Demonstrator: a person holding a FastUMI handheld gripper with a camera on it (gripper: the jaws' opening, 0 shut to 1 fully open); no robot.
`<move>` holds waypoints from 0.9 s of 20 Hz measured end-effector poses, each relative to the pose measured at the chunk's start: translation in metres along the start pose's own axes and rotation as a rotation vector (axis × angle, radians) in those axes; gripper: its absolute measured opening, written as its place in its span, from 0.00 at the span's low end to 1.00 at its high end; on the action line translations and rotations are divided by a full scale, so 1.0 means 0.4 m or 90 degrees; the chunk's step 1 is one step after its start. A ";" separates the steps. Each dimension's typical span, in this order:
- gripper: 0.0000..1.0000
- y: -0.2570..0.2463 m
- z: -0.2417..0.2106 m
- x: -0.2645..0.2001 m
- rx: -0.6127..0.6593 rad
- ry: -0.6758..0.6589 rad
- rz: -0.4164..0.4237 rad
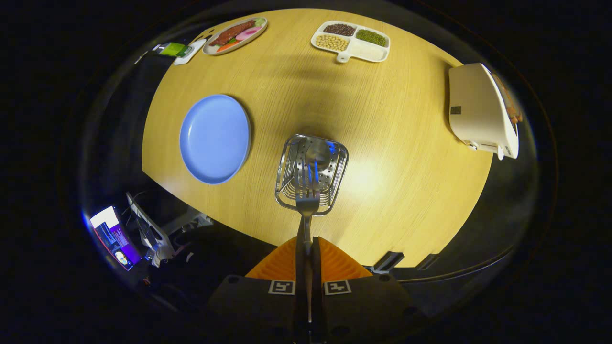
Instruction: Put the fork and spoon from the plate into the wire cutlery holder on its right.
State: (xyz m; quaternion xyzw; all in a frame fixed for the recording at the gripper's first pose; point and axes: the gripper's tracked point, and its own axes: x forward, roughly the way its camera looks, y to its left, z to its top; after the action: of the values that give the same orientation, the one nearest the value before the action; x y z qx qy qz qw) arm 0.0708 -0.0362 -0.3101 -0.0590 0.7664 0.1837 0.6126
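Note:
My gripper [308,243] is shut on the handle of a metal fork [307,203], both fingers pressed against it. The fork's tines hang just ahead of the fingers, over the near rim of the wire cutlery holder [334,184]. That holder stands on the wooden table directly beyond the fingers. Inside it rests a spoon [319,154], its bowl showing near the far wall. Left of the holder lies the blue plate [215,138], with nothing on it.
At the table's far side stand a divided white tray [368,50] of beans and grains and an oval plate [234,36] of food. A white appliance [480,112] sits at the right edge. Below the table's left edge are a lit screen [114,236] and cables.

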 end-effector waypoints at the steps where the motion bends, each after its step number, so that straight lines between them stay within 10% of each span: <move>1: 0.07 -0.001 0.006 0.007 -0.004 0.022 -0.005; 18: 0.15 0.009 0.109 0.087 -0.034 0.088 -0.009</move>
State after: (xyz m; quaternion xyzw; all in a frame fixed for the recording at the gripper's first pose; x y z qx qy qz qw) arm 0.1013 -0.0128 -0.3509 -0.0938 0.8014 0.1951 0.5575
